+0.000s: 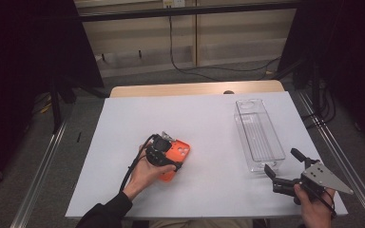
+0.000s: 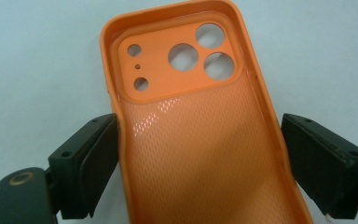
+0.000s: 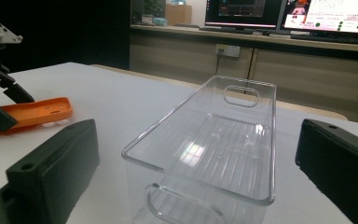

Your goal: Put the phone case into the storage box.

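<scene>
An orange phone case lies inside up on the white table cover, its camera cut-outs at the far end. My left gripper straddles the case's near half from above. In the left gripper view its two jaws press on the case's long sides, and the left wall bends slightly inward. My right gripper stands open at the near right, pointing at the near end of a clear plastic bin. The bin holds nothing, and nothing sits between the right jaws.
The clear bin lies lengthwise along the table's right side, with handle cut-outs at both ends. In the right gripper view the orange case and the left gripper lie off to the left. Monitors and a low wall stand behind the table.
</scene>
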### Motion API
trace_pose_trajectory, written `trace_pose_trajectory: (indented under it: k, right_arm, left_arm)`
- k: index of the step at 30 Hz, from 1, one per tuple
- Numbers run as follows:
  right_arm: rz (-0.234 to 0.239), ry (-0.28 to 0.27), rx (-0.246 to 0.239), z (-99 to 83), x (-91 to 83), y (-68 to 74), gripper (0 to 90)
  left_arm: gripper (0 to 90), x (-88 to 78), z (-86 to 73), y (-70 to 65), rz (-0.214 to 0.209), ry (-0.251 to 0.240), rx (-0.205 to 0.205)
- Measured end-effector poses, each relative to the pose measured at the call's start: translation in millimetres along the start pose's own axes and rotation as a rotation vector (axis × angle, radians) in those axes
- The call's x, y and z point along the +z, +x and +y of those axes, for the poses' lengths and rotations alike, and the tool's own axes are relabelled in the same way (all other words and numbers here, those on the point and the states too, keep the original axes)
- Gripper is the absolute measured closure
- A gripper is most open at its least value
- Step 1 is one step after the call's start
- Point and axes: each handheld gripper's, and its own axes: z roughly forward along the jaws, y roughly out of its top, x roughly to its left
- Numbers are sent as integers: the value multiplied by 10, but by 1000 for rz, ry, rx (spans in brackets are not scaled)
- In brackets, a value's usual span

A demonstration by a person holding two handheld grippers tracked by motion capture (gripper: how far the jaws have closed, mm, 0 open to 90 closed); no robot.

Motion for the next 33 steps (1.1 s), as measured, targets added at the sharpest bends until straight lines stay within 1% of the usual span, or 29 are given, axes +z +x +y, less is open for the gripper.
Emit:
trace_pose_trajectory:
  k: [2, 4, 5, 6, 7, 8, 9, 11, 12, 14, 16, 18, 25, 27, 29, 31, 33]
  right_arm:
    - [-1, 0, 0, 0, -1, 0, 0]
    - [1, 0, 1, 1, -2, 0, 0]
    - [1, -1, 1, 1, -3, 1, 0]
    - [1, -2, 1, 1, -3, 1, 0]
    - [1, -1, 2, 1, -3, 1, 0]
    - [0, -1, 1, 1, -3, 1, 0]
    - [1, -2, 0, 1, -2, 1, 0]
    - [1, -3, -3, 1, -2, 1, 0]
    - [1, -3, -1, 2, -2, 1, 0]
    - [0, -3, -2, 2, -3, 1, 0]
    - [2, -3, -1, 3, -4, 2, 0]
    - [1, -4, -2, 3, -4, 1, 0]
    - [1, -5, -3, 3, -5, 2, 0]
    - [2, -5, -4, 4, -5, 3, 0]
    - [2, -5, -4, 4, -5, 3, 0]
    - [4, -5, -3, 4, -5, 5, 0]
    - [4, -7, -4, 5, -5, 6, 0]
  left_arm:
    - [134, -20, -4, -1, 9, -19, 4]
    - [134, -44, -6, 3, 9, -38, 7]
    - [134, -57, -7, 1, 12, -55, 21]
    - [134, -70, -9, -7, 32, -63, 35]
    - [134, -82, -13, -5, 34, -72, 40]
    - [134, -91, -17, 0, 14, -91, 33]
    - [134, -103, -20, 6, 10, -99, 40]
    - [134, -121, -28, 7, 16, -116, 53]
    - [134, -128, -33, 6, 12, -127, 50]
    - [134, -139, -37, -6, 29, -135, 71]
    - [134, -154, -41, -11, 20, -152, 86]
    - [134, -172, -44, -25, 29, -169, 99]
    - [134, -258, -58, -37, 51, -245, 116]
    - [134, -276, -67, -45, 48, -273, 115]
    - [134, -299, -77, -49, 56, -286, 119]
    - [134, -312, -89, -54, 55, -305, 116]
    - [134, -329, -101, -57, 67, -319, 118]
